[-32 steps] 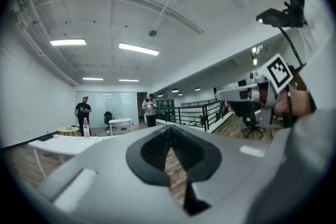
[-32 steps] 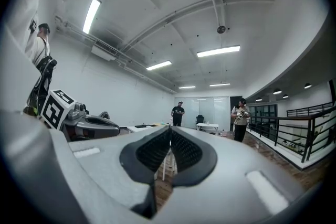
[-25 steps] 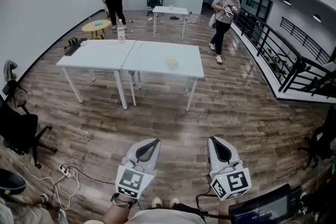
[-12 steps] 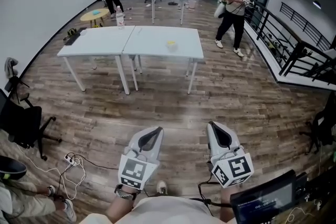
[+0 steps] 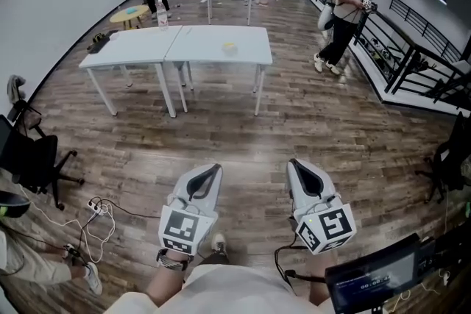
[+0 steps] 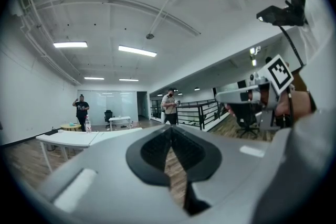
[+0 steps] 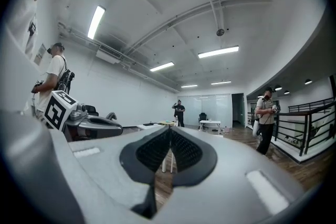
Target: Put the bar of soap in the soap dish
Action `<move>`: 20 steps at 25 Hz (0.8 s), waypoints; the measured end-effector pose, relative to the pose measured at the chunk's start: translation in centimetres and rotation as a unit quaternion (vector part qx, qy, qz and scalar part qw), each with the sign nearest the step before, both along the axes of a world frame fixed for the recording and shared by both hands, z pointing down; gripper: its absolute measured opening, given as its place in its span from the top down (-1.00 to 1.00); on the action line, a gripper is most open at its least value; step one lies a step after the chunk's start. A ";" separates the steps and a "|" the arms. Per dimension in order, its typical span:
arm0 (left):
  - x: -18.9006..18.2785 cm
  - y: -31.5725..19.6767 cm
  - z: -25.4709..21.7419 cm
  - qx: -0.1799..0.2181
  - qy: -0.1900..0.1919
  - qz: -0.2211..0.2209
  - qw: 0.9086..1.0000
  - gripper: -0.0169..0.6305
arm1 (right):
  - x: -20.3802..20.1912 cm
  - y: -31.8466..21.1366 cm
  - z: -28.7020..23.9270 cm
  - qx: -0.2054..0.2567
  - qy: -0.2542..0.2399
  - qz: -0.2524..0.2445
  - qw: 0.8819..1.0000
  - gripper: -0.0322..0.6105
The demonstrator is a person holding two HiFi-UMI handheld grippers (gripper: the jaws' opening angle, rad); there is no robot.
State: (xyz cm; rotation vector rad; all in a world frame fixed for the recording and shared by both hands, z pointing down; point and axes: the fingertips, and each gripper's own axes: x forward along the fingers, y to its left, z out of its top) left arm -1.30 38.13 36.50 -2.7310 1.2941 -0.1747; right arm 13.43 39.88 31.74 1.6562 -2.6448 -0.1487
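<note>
Down at the bottom of the head view, the left tongs [image 5: 213,170] and right tongs [image 5: 294,163] hover side by side over the wooden floor [image 5: 309,121], each closed tip to tip with nothing between the jaws. A small yellow object [image 5: 230,48], too small to tell soap from dish, lies on the white counter [image 5: 250,59] in the upper middle of the frame, well apart from both tongs

White table [image 5: 202,46], yellow object [image 5: 230,48] atop
</note>
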 end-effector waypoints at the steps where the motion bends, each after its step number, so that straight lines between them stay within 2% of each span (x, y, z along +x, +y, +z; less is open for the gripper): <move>1: 0.5 0.9 0.1 0.001 0.001 0.000 1.000 0.92 | 0.5 0.8 0.2 -0.002 0.001 0.000 1.000 0.89; 11: 2.8 8.7 1.3 -0.015 -0.010 -0.002 1.000 0.92 | 3.0 7.3 1.1 -0.011 -0.005 -0.007 1.000 0.89; 20: 3.2 11.1 -0.2 -0.001 -0.009 0.004 1.000 0.92 | 3.1 9.9 0.2 -0.007 -0.005 -0.004 1.000 0.89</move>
